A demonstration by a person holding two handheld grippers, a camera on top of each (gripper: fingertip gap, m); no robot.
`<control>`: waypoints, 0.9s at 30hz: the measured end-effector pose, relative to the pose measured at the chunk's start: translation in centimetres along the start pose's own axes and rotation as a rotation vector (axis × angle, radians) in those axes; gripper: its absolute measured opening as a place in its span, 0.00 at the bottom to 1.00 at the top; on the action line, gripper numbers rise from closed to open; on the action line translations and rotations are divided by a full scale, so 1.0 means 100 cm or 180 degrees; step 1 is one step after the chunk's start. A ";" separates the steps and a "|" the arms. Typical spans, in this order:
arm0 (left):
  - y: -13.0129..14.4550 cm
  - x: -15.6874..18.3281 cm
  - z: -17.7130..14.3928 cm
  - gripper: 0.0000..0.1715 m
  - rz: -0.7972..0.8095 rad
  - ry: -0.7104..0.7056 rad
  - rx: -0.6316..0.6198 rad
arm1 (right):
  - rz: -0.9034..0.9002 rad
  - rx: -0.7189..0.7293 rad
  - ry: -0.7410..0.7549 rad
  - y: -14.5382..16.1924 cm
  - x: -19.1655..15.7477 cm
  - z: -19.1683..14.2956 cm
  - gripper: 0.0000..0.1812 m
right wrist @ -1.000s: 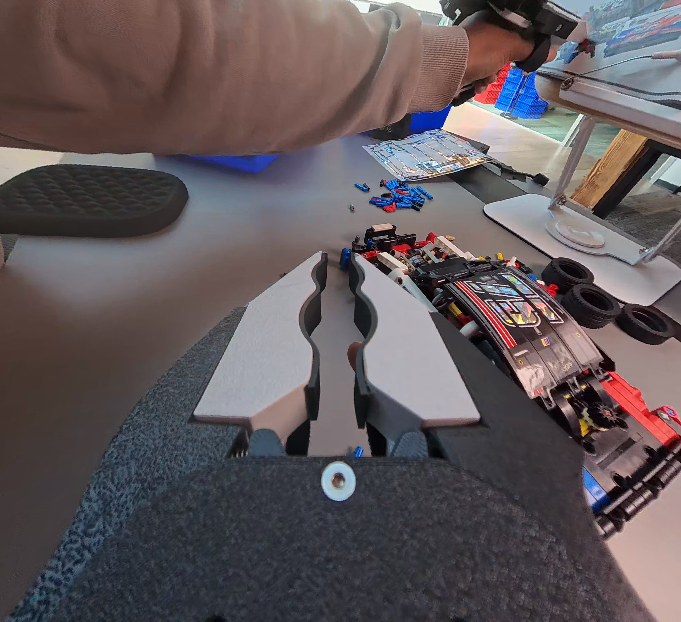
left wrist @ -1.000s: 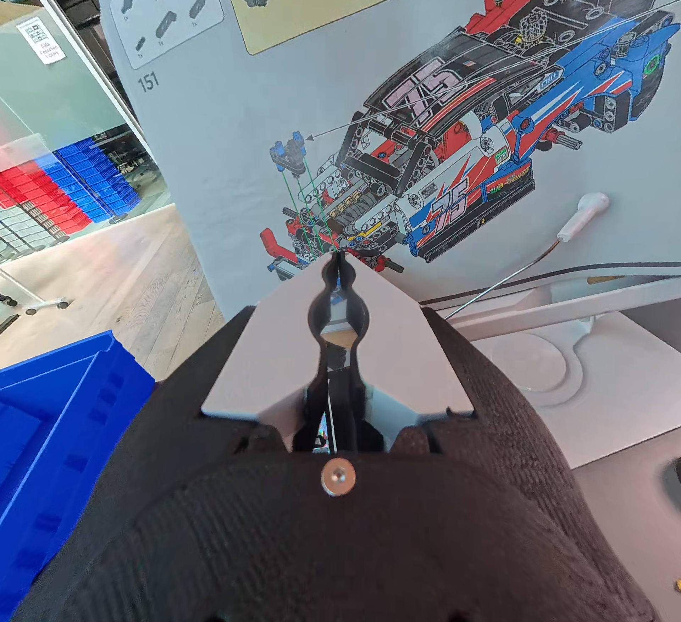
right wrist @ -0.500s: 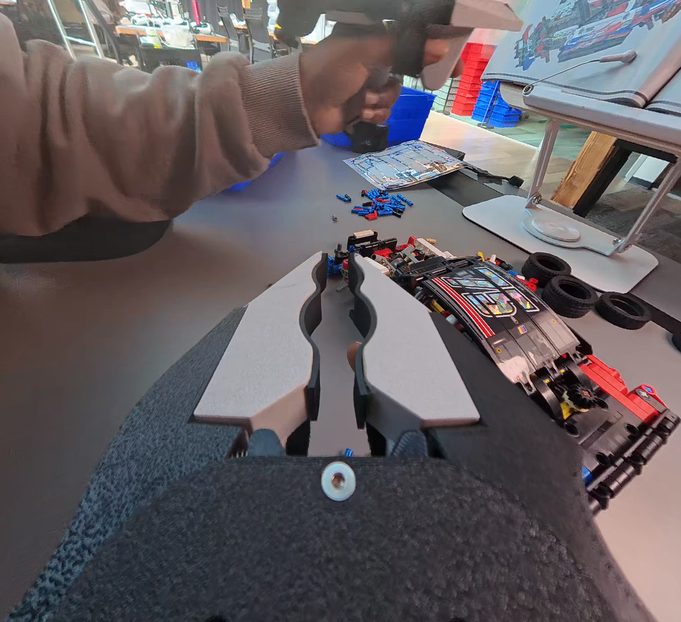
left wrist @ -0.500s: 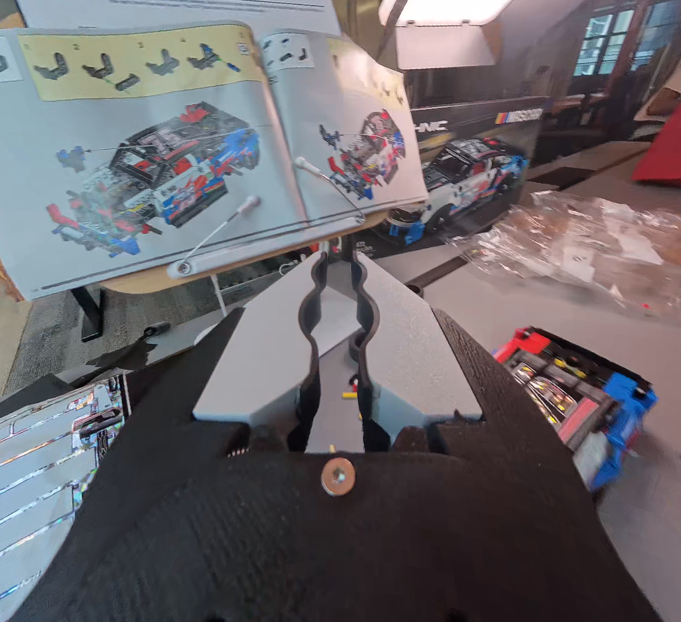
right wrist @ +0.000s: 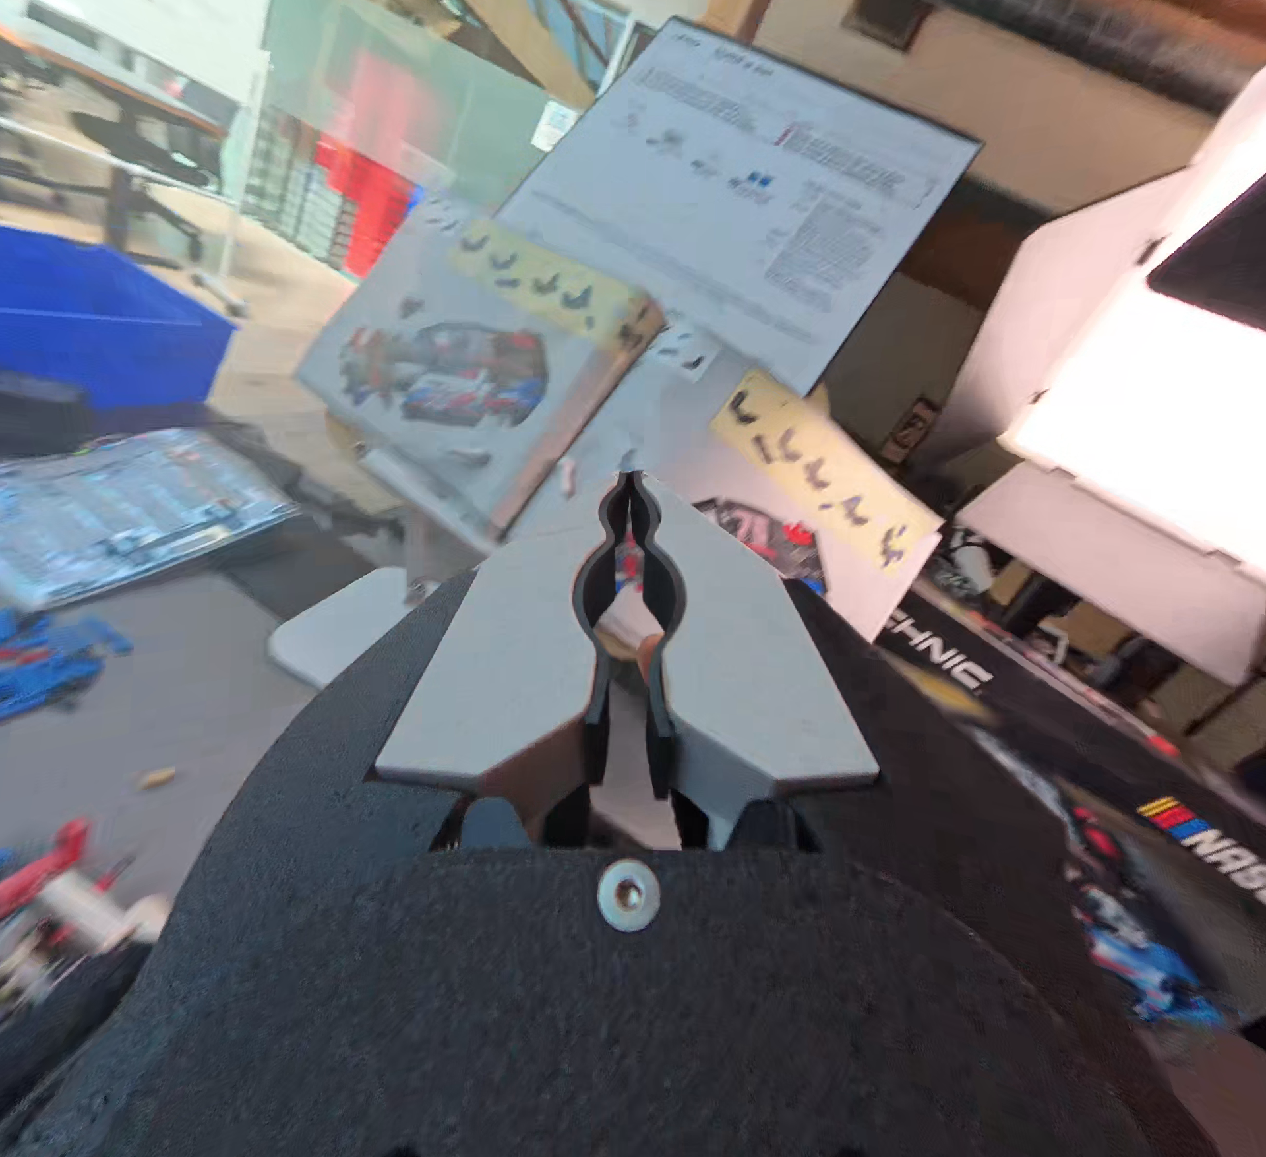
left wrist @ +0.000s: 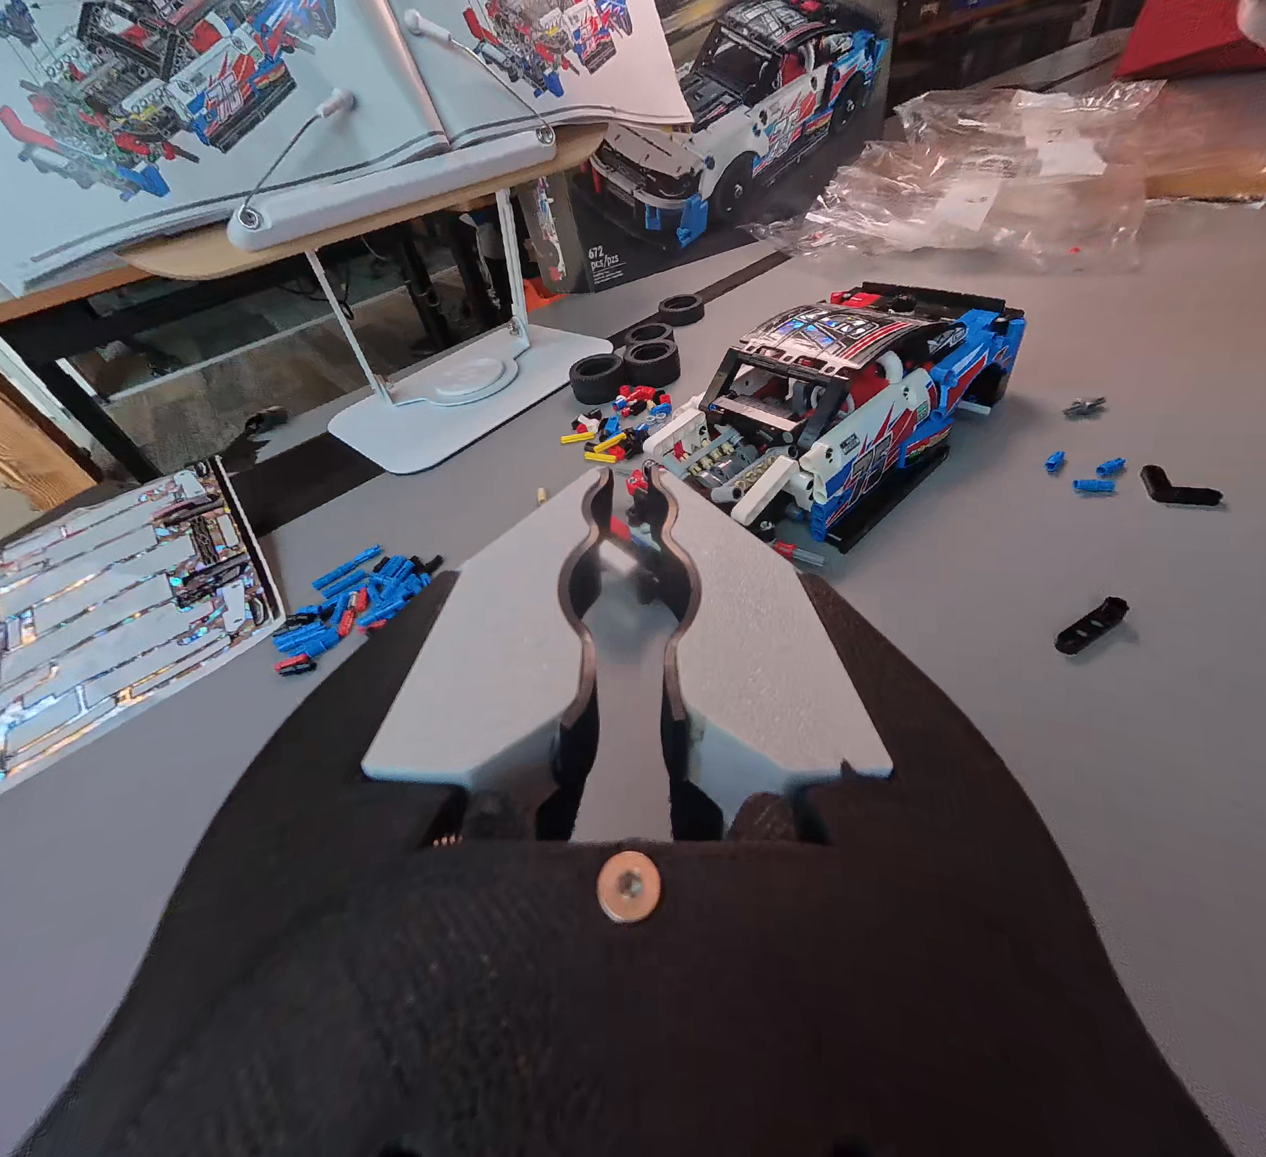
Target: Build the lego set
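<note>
In the left wrist view, the part-built race car (left wrist: 863, 411) stands on the grey table (left wrist: 1027, 781), nose toward me. My left gripper (left wrist: 627, 473) hovers just before the nose, jaws a little apart. Red and black parts of the car's front show through the gap; the left pad stands clear of them. The open instruction booklet (left wrist: 205, 62) rests on a white stand. In the blurred right wrist view, my right gripper (right wrist: 630, 476) is raised toward the booklet (right wrist: 445, 370), fingertips pressed together. I see nothing between them.
Black tyres (left wrist: 623, 363) and a small pile of mixed parts (left wrist: 616, 418) lie left of the car. Blue pins (left wrist: 356, 596) and a sticker sheet (left wrist: 123, 596) lie at left, black beams (left wrist: 1178, 493) at right. The set's box (left wrist: 774, 82) and plastic bags (left wrist: 993, 178) stand behind. A blue bin (right wrist: 89, 315) stands far left.
My left gripper swung from the booklet down to the car's nose and went from shut to slightly open. My right gripper rose from beside the car toward the booklet and shut.
</note>
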State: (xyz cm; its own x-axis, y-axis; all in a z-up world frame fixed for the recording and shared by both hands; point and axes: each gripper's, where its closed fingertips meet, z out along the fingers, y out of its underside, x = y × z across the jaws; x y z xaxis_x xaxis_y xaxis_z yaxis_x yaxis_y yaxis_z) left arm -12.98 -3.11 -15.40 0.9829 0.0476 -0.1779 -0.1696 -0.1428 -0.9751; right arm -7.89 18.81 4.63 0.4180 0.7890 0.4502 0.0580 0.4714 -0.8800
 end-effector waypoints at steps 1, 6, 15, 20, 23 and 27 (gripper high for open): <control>-0.002 -0.002 -0.001 0.05 0.0092 -0.0016 0.0061 | -0.0072 0.0060 0.0267 -0.019 0.027 0.026 0.00; 0.006 -0.004 -0.005 0.04 0.0063 -0.0004 0.0037 | -0.0016 -0.0134 0.1099 -0.050 0.126 0.121 0.00; 0.007 0.006 -0.002 0.04 0.0106 0.0109 0.0026 | 0.0019 -0.0481 0.1620 -0.023 0.175 0.100 0.00; 0.010 0.007 -0.001 0.04 0.0139 0.0091 -0.0010 | 0.0022 -0.0444 0.1381 -0.009 0.175 0.090 0.00; 0.010 0.005 -0.001 0.04 0.0118 0.0067 -0.0017 | 0.0105 -0.0217 0.0960 -0.021 0.143 0.072 0.00; 0.011 0.002 -0.001 0.04 0.0081 0.0026 -0.0018 | 0.0471 0.0131 0.0312 -0.028 0.070 0.010 0.00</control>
State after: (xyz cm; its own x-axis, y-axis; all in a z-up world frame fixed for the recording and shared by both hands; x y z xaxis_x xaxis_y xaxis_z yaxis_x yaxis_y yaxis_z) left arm -12.94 -3.32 -16.52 0.9788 0.0358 -0.2016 -0.1942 -0.1494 -0.9695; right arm -6.05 23.37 10.42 0.5057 0.8098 0.2975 -0.0470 0.3701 -0.9278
